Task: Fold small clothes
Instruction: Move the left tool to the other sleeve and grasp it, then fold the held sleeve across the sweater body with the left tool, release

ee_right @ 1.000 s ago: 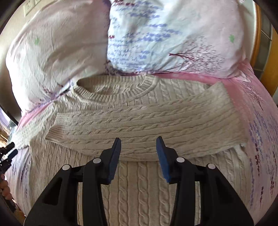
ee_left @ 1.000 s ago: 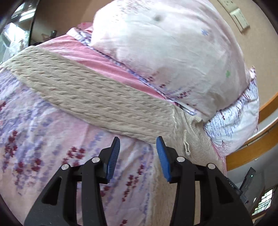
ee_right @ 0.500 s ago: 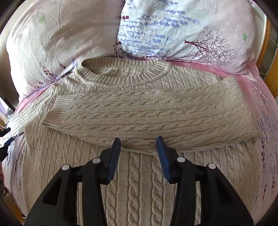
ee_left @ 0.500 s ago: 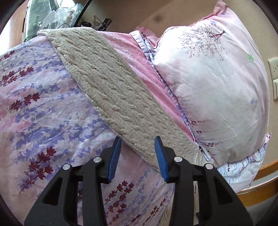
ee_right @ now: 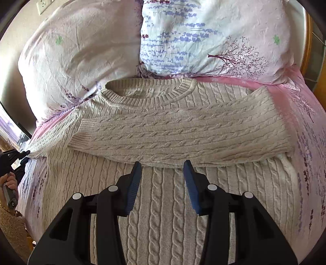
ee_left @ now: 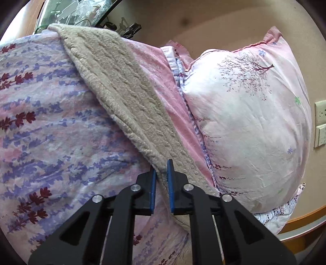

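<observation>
So the cream cable-knit sweater (ee_right: 163,130) is lying flat on the bed (ee_right: 309,126), neck hole up by the two pillows (ee_right: 214,36). One sleeve is folded straight across the chest, cuff ending near the left side of the right wrist view. The hem is cut off below the frame, so no idea how the bottom lies.

The other sleeve (ee_left: 126,97) runs out sideways over the flowery bedspread (ee_left: 44,126). In the left wrist view it's a long diagonal strip going away toward the upper left, and its far end sort of melts into clutter by a glass shelf edge (ee_left: 61,12), hard to make out what's there.

The left gripper (ee_left: 161,175) has its jaws squeezed nearly together on the lower edge of that sleeve, with a thin fold of knit pinched between the blue pads. How much fabric is actually in there is hidden by the black fingers.

The right gripper (ee_right: 162,173) has its jaws partway open, hovering over the body of the sweater just below the folded sleeve, nothing between them. Can't tell if the tips touch the knit.

At the far left edge of the right view you can just see a hand (ee_right: 9,181) on the other tool, mostly cut off.
</observation>
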### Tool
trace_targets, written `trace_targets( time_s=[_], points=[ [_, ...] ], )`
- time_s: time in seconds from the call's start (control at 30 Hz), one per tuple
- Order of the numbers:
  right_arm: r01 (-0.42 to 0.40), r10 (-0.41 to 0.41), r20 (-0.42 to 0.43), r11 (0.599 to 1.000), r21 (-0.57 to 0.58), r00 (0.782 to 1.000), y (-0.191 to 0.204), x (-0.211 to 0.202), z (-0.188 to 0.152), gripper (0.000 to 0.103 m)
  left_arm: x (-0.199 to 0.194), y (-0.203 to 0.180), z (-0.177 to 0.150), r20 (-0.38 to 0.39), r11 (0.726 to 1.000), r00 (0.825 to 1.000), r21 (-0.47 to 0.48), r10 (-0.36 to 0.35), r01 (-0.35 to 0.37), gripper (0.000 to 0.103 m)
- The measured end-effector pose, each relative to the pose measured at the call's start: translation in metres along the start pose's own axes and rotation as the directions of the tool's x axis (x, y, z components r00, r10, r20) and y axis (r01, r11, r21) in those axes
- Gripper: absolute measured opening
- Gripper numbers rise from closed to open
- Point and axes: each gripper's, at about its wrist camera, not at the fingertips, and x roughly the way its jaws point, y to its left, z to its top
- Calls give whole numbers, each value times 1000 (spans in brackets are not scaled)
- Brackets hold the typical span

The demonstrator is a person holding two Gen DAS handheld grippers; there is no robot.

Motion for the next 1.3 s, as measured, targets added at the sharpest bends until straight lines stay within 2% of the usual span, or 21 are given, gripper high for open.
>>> trace_targets(
  time_s=[0.13,0.23,0.3,0.43,0.57,0.67,0.77,0.83,0.9,0.97,1.0,1.07,1.17,1.3],
  points=[
    [-2,2,24,1000,23,1000,-11,-9,4,45,-4,-37,-15,17,995,998,85,-56,54,9],
    [-2,1,30,999,37,1000,-20,-11,4,45,-4,-72,-33,1,979,993,169,-114,112,8],
    [-2,1,31,999,50,1000,-26,-11,3,45,0,-96,-51,-24,960,988,233,-154,156,8],
    [-1,-2,29,997,74,1000,-37,-11,0,45,11,-141,-104,-112,901,970,361,-215,241,8],
    [0,-2,26,995,97,1000,-45,-11,-2,45,37,-166,-160,-228,847,952,445,-205,289,8],
    [1,-3,20,994,107,1000,-47,-10,-2,45,65,-166,-201,-327,832,935,475,-136,287,9],
    [2,-4,17,994,113,1000,-49,-10,-1,45,88,-152,-221,-394,854,917,451,-68,258,13],
    [4,-6,20,994,111,1000,-50,-12,-1,45,91,-137,-214,-416,884,906,390,-78,256,16],
    [6,-9,26,994,110,1000,-50,-14,0,45,86,-127,-201,-415,906,904,334,-105,259,26],
    [4,-7,29,993,118,1000,-52,-14,1,45,77,-121,-183,-372,920,921,310,-115,240,32],
    [2,-6,28,993,122,1000,-52,-13,1,45,72,-119,-174,-337,926,936,310,-105,216,35],
    [-1,-2,29,992,126,1000,-53,-13,1,45,65,-111,-153,-276,946,958,281,-84,164,35],
    [-2,-2,28,992,126,1000,-54,-13,-1,45,61,-92,-123,-232,974,970,192,-75,122,32],
    [-2,-3,35,990,141,999,-59,-15,-4,45,58,-76,-98,-160,992,986,112,-37,56,28]
  ],
)
